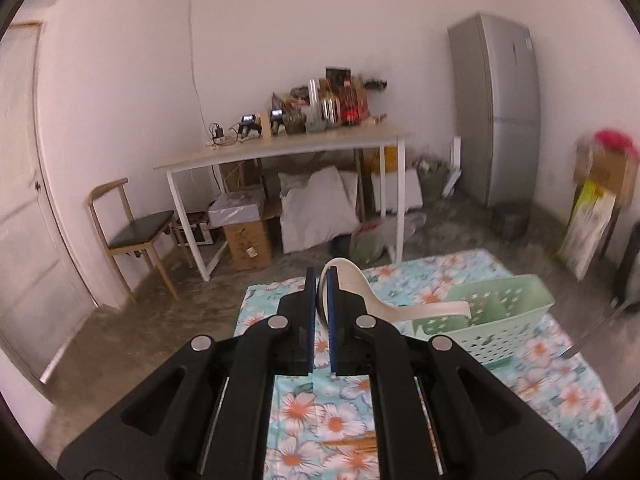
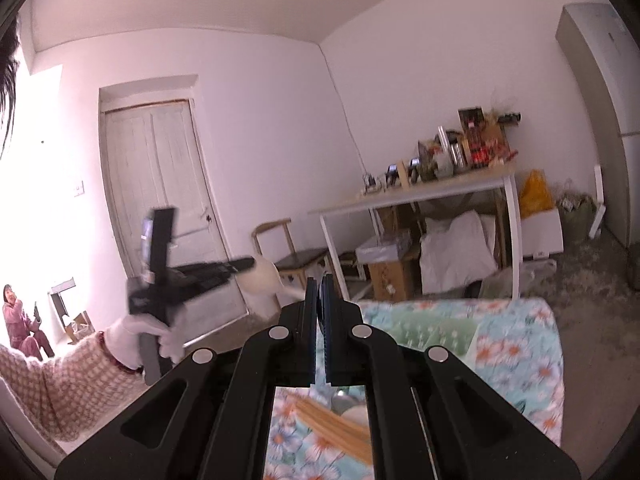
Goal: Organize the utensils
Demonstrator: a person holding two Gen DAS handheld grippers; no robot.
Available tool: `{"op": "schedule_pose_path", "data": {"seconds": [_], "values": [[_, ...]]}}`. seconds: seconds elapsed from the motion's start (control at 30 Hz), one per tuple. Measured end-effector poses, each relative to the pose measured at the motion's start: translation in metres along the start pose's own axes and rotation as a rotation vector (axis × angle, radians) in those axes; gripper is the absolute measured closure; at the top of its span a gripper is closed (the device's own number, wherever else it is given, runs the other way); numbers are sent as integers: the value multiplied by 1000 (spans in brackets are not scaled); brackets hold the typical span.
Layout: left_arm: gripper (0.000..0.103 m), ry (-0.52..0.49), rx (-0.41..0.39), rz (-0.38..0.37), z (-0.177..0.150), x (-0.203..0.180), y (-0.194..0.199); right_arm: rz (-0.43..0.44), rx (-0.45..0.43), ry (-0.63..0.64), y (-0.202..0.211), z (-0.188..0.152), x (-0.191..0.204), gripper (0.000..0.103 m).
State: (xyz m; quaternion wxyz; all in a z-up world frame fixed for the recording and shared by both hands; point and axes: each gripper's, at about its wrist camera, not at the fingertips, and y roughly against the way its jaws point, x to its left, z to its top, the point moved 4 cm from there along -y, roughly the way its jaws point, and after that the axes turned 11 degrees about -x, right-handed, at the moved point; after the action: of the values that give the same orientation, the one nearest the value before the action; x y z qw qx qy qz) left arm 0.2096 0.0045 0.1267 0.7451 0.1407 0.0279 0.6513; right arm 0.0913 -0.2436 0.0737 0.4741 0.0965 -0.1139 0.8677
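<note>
One white ladle-style spoon (image 1: 360, 292) is what we've got, pinched by its bowl edge between the pads of our left tongs (image 1: 320, 300), handle sticking out to the right, up in the air above the flowered tabletop (image 1: 304, 412). Just beyond that handle lies the mint-green utensil basket (image 1: 500, 320), tipped on its side, and we can't see anything inside it. So we'd call this early going: one spoon in hand, not yet in the basket.

Our right tongs (image 2: 319, 312) are pressed together with nothing between them. Below them, through the frame, the right wrist view picks up what the left barely catches: a bundle of wooden chopsticks (image 2: 336, 424) and what looks like a metal spoon (image 2: 346, 400) on the cloth, both waiting to be sorted. That view also shows our gloved left hand (image 2: 140, 340) carrying the spoon, blurred. The left view alone gives us the basket clearly.
</note>
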Motion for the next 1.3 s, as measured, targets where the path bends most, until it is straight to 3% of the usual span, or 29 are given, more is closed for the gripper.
{"op": "schedule_pose_path", "data": {"seconds": [0.23, 0.33, 0.5, 0.57, 0.63, 0.73, 1.03, 1.3], "values": [[98, -216, 96, 41, 4, -34, -50, 5, -70, 40, -5, 31, -10, 100], [98, -249, 149, 23, -3, -47, -73, 9, -97, 49, -9, 41, -14, 100], [93, -123, 179, -59, -11, -53, -94, 12, -95, 17, -23, 42, -29, 100], [85, -59, 174, -92, -14, -52, -101, 6, -80, 0, -32, 38, -39, 100], [69, -10, 148, -91, -16, -47, -103, 4, -68, -15, -38, 34, -45, 100], [64, 29, 107, -88, -16, -42, -101, -10, -49, -28, -50, 28, -56, 100], [60, 167, 48, -77, -24, -12, -75, -41, 30, -34, -81, 1, -76, 100], [60, 188, 82, -74, -79, -6, -26, -118, 165, 9, -98, -37, -91, 99]]}}
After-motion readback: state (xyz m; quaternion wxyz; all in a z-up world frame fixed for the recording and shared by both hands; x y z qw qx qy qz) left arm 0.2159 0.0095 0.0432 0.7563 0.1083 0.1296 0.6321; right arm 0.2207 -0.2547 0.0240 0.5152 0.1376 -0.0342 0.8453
